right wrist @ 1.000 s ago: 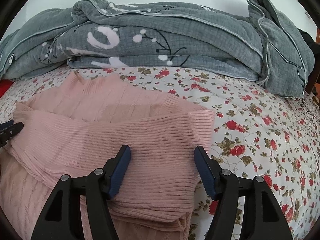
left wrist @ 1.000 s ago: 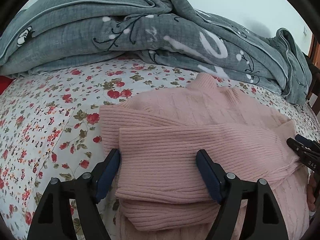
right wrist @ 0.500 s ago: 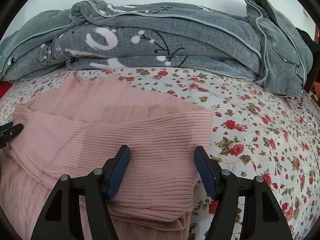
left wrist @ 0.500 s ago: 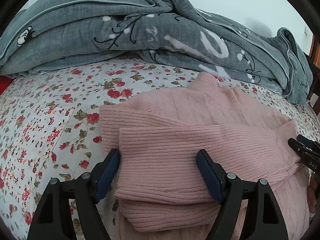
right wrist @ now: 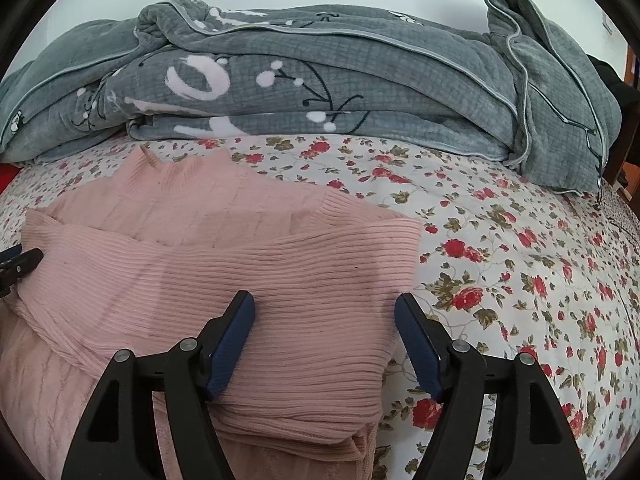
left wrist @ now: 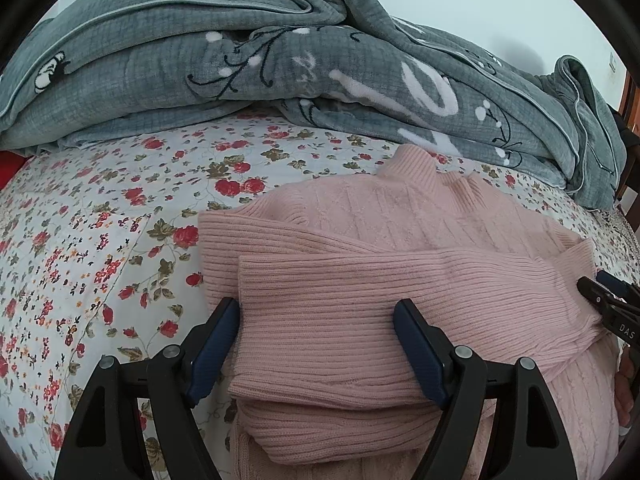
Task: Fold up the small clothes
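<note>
A pink knit sweater (left wrist: 400,220) lies flat on the floral bed sheet (left wrist: 100,220), collar toward the quilt, both ribbed sleeves folded across its body. My left gripper (left wrist: 316,344) is open, and the top sleeve's cuff end lies loose between its blue pads. In the right wrist view the same sweater (right wrist: 200,208) fills the left half. My right gripper (right wrist: 326,340) hovers over the other sleeve's cuff; its jaws are opening, the ribbed cloth lies between them and the pads do not press it. Each gripper's tip shows at the other view's edge: right gripper (left wrist: 608,304), left gripper (right wrist: 20,264).
A bulky grey quilt (right wrist: 360,80) is heaped along the far side of the bed, just past the collar. Bare floral sheet (right wrist: 520,260) stretches to the right of the sweater and also to its left. Part of a hand (left wrist: 626,384) shows at the left wrist view's right edge.
The right gripper's jaws stand slightly wider than before. The left gripper, both hands and the sweater have kept still.
</note>
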